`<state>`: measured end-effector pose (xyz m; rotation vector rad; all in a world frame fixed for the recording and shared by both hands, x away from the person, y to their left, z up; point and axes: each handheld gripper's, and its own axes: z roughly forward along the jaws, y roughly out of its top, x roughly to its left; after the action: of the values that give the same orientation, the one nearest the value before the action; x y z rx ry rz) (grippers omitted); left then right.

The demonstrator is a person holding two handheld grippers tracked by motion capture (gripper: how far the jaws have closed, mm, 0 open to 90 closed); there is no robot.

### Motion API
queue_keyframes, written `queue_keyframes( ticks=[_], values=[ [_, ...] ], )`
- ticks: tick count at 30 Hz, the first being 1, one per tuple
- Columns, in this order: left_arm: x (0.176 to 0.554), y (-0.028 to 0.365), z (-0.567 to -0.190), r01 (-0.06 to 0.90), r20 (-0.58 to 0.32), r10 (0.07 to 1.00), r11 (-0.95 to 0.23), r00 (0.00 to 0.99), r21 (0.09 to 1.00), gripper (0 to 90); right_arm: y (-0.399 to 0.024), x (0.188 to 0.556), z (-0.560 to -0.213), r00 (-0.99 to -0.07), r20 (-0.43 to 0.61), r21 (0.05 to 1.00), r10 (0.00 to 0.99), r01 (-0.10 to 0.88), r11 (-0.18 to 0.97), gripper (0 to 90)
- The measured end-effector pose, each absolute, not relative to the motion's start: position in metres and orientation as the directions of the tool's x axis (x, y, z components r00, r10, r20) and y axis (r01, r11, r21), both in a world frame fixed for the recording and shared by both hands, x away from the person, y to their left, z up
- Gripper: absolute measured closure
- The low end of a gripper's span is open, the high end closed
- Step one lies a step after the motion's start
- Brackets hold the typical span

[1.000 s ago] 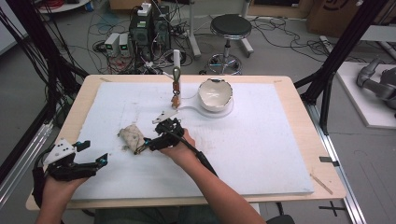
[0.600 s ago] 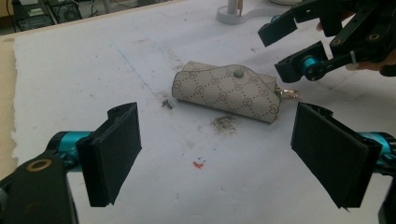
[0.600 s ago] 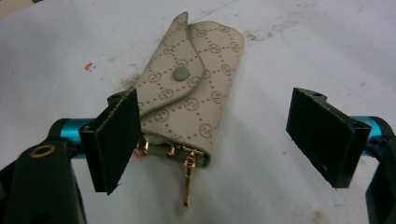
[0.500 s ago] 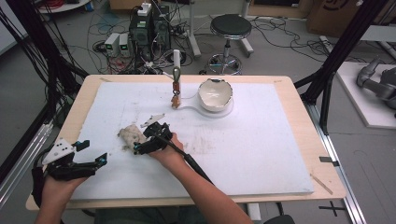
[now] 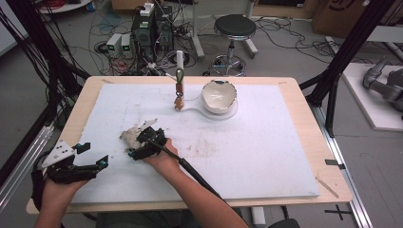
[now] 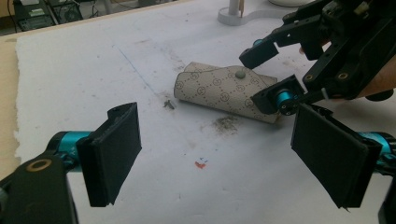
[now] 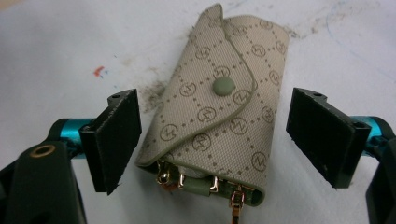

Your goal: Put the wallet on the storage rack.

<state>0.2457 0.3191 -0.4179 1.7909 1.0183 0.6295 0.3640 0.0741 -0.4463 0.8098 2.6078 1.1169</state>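
A beige patterned key pouch [image 5: 128, 137] with a green snap button [image 7: 222, 86] lies closed on the white mat [image 5: 266, 142], left of centre. My right gripper [image 5: 142, 145] is open and straddles the pouch [image 7: 224, 116], one jaw on each side, neither touching it. Gold clips [image 7: 163, 178] stick out of the pouch's near end. My left gripper [image 5: 93, 155] is open and holds nothing, low over the mat's front left corner. In the left gripper view the pouch [image 6: 219, 91] lies ahead, with the right gripper [image 6: 264, 77] at its right end.
At the back of the mat a white bowl [image 5: 218, 95] sits on a white base. Beside it a small upright post [image 5: 179, 89] carries a brown hanging piece. Dirt smudges [image 5: 202, 148] mark the mat. The wooden table edge [image 5: 311, 123] runs around it.
My right gripper has moved left and slightly toward me, and its jaws now stand on either side of the pouch. The left gripper has barely shifted.
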Motion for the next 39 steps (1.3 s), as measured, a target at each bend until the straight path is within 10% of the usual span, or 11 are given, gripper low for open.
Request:
queue_keyframes(
  ticks=[39],
  values=[
    [0.251,0.312,-0.419,0.368,-0.015,0.844,-0.218,0.537,0.904,16.0,0.036,0.363,-0.425,-0.839,0.001,0.728,0.544,0.373,0.575,37.3]
  ],
)
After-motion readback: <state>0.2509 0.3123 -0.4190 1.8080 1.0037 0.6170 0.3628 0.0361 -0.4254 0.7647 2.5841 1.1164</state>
